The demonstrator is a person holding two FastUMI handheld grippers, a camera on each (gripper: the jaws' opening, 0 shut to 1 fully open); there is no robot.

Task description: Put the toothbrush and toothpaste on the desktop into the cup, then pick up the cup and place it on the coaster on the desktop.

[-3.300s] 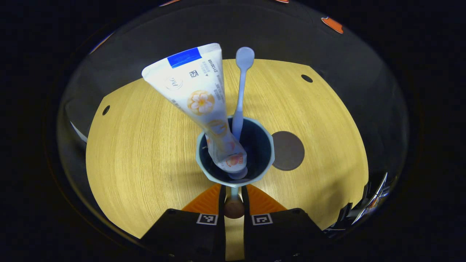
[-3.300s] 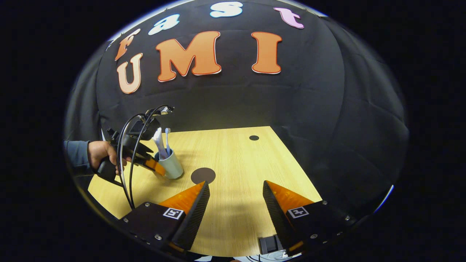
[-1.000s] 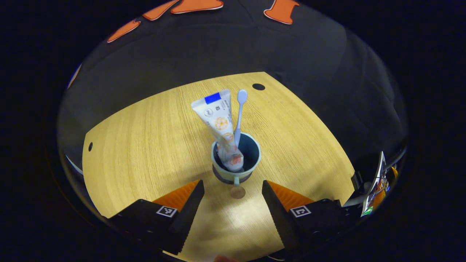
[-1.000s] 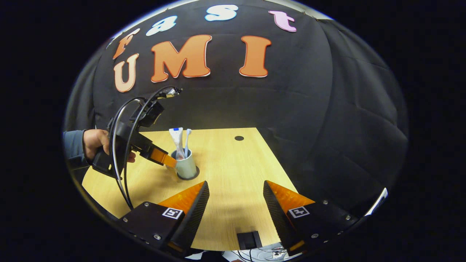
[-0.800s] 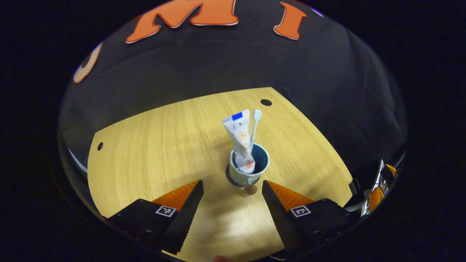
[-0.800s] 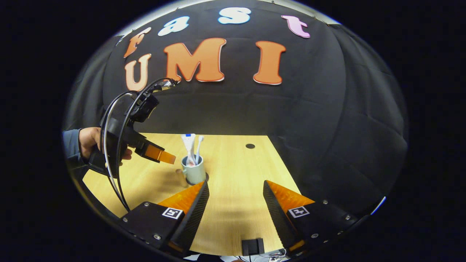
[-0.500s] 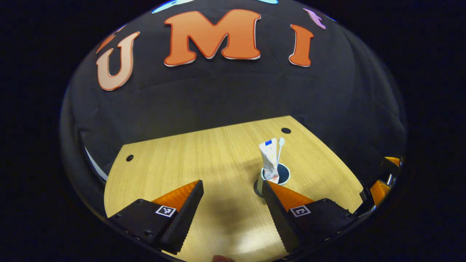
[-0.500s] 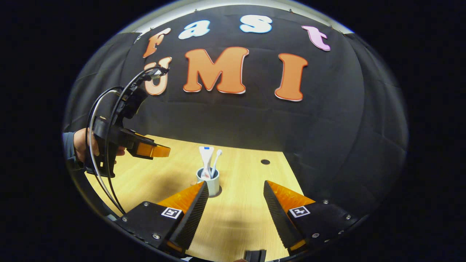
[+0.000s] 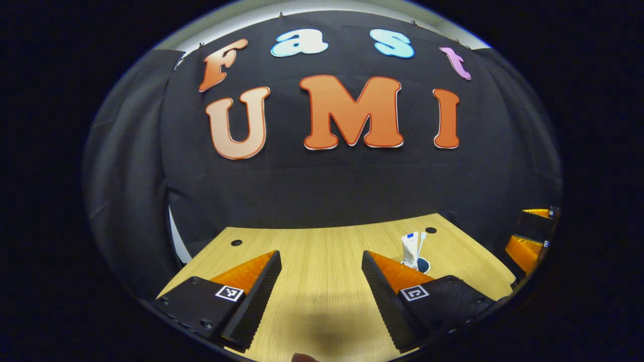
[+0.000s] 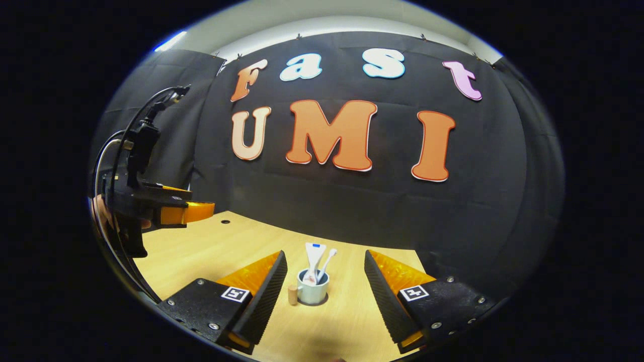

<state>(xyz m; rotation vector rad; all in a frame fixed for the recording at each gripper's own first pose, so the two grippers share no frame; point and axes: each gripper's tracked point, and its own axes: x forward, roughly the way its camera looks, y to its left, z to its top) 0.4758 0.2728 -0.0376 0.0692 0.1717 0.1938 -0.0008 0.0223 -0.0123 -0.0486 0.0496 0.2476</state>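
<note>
A pale blue cup (image 10: 312, 292) stands upright on the dark round coaster (image 10: 325, 302) on the wooden desktop (image 10: 211, 251). In it stand the white toothpaste tube (image 10: 314, 257) and the light toothbrush (image 10: 328, 260). The cup's handle with a wooden knob (image 10: 292, 294) points left. My right gripper (image 10: 324, 255) is open, back from the cup and touching nothing. In the left gripper view the cup (image 9: 420, 265) with the toothpaste (image 9: 410, 247) and toothbrush (image 9: 421, 241) peeks from behind my own right finger. My left gripper (image 9: 319, 256) is open with nothing in it, well away from the cup.
In the right gripper view, the left gripper (image 10: 198, 208) hovers high at the far left, held by a hand (image 10: 100, 211). The right gripper (image 9: 528, 244) appears at the left gripper view's right edge. Small dark holes (image 9: 236, 243) mark the desktop (image 9: 312, 301) corners.
The left gripper carried the cup by its handle onto the coaster, let go, opened and drew back upward. Both cameras have tilted up and the cup looks smaller.
</note>
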